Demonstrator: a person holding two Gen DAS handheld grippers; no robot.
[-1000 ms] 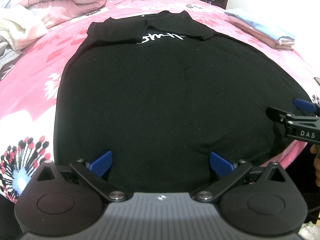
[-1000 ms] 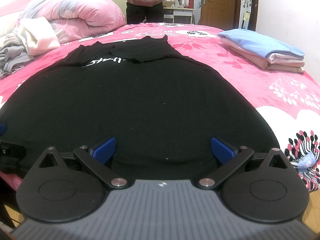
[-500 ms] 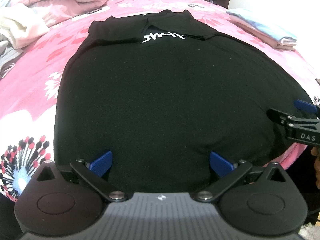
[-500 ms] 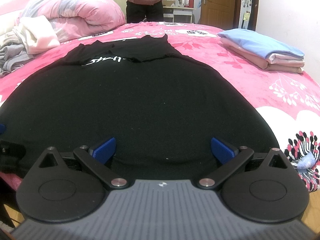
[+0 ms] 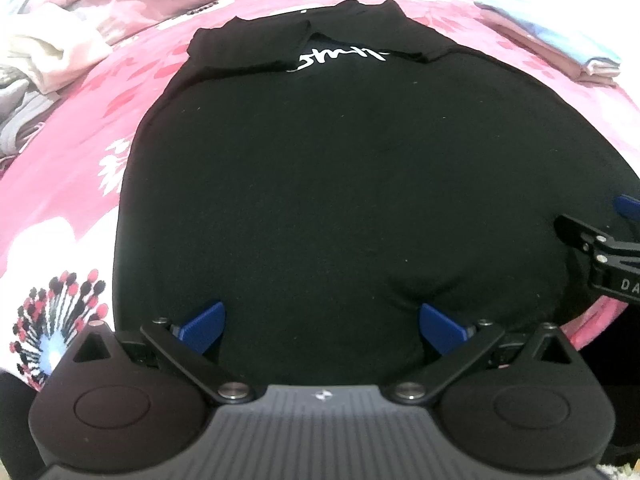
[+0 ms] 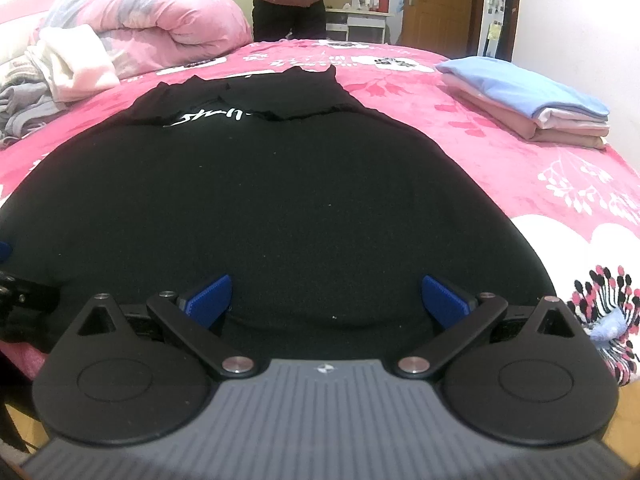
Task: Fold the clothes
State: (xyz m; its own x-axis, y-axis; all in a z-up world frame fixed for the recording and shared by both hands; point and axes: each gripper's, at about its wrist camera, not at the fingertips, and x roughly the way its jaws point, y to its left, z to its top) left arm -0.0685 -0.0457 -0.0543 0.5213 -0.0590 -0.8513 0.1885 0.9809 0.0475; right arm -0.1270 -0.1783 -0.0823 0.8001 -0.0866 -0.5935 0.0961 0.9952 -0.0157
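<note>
The black shirt (image 5: 332, 184) lies lengthwise, collar far, hem near both wide-spread, empty tools (image 5: 322, 326) (image 6: 326, 300).

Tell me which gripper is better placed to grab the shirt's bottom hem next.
Neither clearly: the left gripper and right gripper both sit open at the black T-shirt's near hem, one toward each corner. Likely both grasp together.

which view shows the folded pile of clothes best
The right wrist view: the folded stack shows whole, blue layer over pink ones, on the pink bedspread. The left wrist view catches it only small and squeezed at the upper right edge.
</note>
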